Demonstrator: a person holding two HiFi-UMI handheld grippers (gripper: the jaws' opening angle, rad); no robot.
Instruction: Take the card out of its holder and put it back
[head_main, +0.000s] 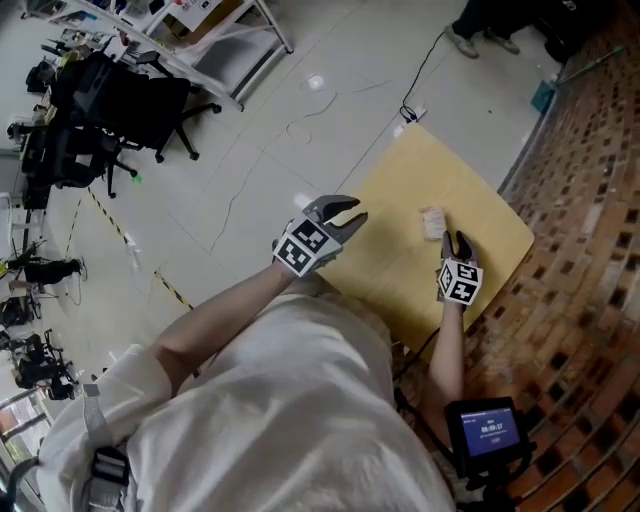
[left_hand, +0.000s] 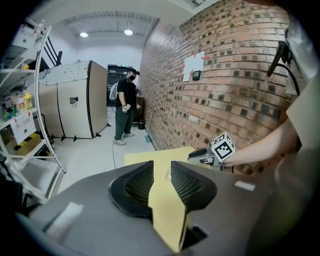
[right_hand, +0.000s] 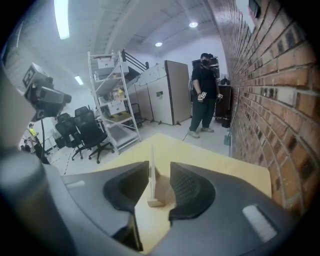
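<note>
A pale card (right_hand: 151, 167) stands upright in a small wooden holder (right_hand: 156, 201) on the yellow table (head_main: 400, 190). In the head view, card and holder (head_main: 432, 222) sit near the table's right side. My right gripper (head_main: 456, 241) is just behind them. In the right gripper view its jaws (right_hand: 160, 172) stand open on either side of the card, which is close to the left jaw and is not pinched. My left gripper (head_main: 350, 215) hovers open over the table's left edge, with only bare tabletop showing between its jaws (left_hand: 162, 172).
A brick wall (head_main: 590, 250) runs along the table's right side. A person (left_hand: 125, 107) stands on the floor beyond the table's far end. Black office chairs (head_main: 120, 110) and a white shelf rack (right_hand: 112, 100) are off to the left. A small screen (head_main: 488, 430) sits by my right arm.
</note>
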